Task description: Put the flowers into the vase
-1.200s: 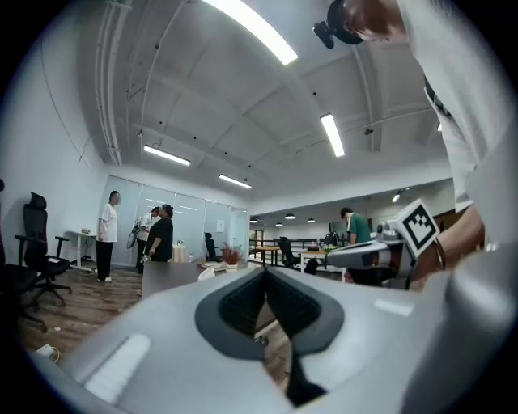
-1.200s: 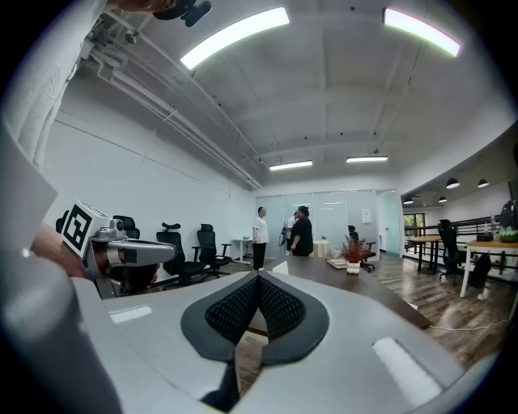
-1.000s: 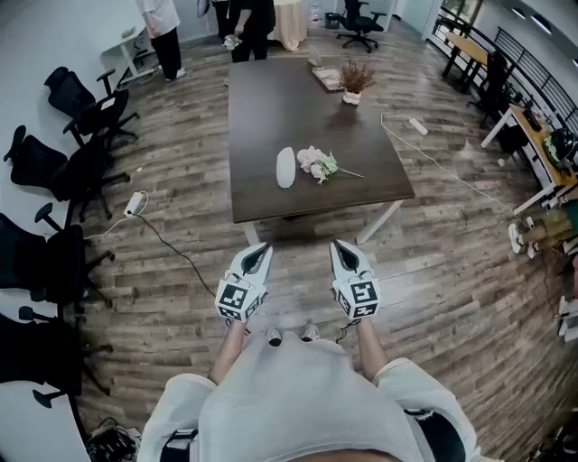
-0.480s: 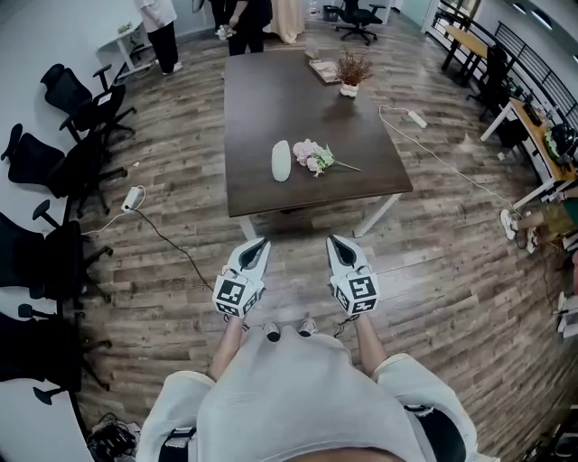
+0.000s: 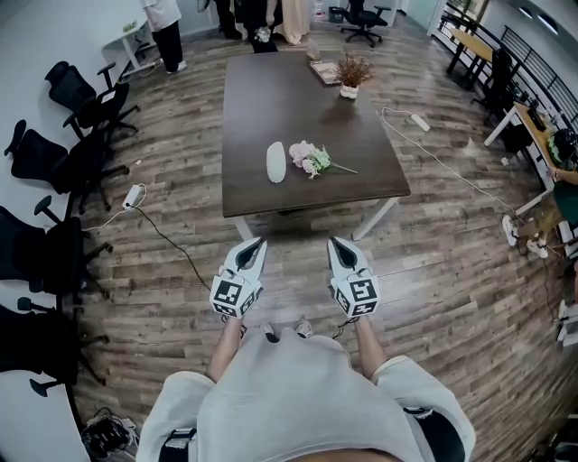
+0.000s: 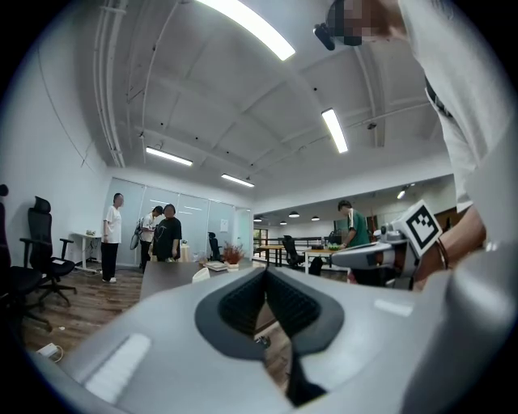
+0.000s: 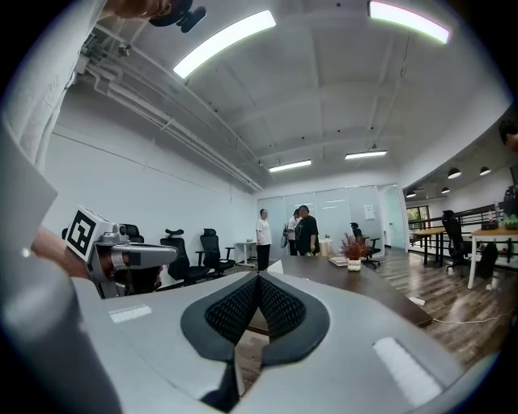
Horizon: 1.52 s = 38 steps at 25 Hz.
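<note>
Moved: the table (image 5: 271, 99), with the vase (image 5: 275, 162) and flowers (image 5: 307, 158) on it, sits a little further left in the head view than a second ago.
left gripper (image 5: 258, 242): clenched, its jaws pressed together with nothing between them; it is held level over the wooden floor (image 5: 433, 271), short of the table.
right gripper (image 5: 333, 242): also clenched and empty, near the left gripper and pointing the same way.
vase: white, lying on its side on the table, ahead of the left gripper and well apart from it.
flowers: a pale pink bunch with green stems, lying flat just right of the vase, ahead of the gap between the two grippers and well apart from both.
table: dark top on white legs, its near edge ahead of both grippers.
potted plant (image 5: 351, 72): upright near the table's far end, beyond the flowers, far ahead of the right gripper.
office chairs (image 5: 86, 99): black, lined along the wall well to the left of the left gripper.
people (image 5: 167, 27): standing past the table's far end.
</note>
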{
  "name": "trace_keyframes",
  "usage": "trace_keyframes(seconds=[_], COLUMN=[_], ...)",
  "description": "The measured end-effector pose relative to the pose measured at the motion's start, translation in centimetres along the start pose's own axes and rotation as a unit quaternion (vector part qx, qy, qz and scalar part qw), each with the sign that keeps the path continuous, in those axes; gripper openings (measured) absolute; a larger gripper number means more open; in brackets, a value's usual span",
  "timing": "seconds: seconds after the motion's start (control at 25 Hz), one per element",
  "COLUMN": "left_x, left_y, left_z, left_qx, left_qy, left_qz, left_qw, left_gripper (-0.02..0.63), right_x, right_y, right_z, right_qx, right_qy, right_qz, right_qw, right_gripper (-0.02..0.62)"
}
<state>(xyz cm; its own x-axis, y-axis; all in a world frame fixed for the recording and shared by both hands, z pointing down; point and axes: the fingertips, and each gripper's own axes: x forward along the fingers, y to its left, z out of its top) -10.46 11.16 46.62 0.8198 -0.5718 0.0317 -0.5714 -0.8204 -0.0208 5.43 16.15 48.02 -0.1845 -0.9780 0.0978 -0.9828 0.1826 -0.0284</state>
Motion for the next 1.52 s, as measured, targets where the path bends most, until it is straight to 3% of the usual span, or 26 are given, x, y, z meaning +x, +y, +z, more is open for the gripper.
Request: trace_keyframes(seconds=[0.44, 0.88, 1.52], left_x=[1.2, 3.6, 9.8], left_y=[-2.6, -2.4, 3.9], left_z=[-0.9, -1.1, -2.4], left_qx=[-0.001, 0.003, -0.007], left_qy=[0.015, 0.012, 0.008], left_qz=[0.009, 0.008, 0.009], left_qw=[0.9998, 0.9999, 0.9999], left_gripper=[0.011, 0.011, 0.011], right_x=[-1.9, -1.5, 5.8], right_y=[-3.1, -5.3, -8.6], right_z=[-1.6, -2.4, -2.7], right_qx=[0.012, 0.013, 0.0], right_qy=[0.012, 0.011, 0.022], right_qz=[-0.005, -0.012, -0.017], right_qw=[1.0, 1.0, 1.0], right_gripper=[-0.002, -0.002, -0.002])
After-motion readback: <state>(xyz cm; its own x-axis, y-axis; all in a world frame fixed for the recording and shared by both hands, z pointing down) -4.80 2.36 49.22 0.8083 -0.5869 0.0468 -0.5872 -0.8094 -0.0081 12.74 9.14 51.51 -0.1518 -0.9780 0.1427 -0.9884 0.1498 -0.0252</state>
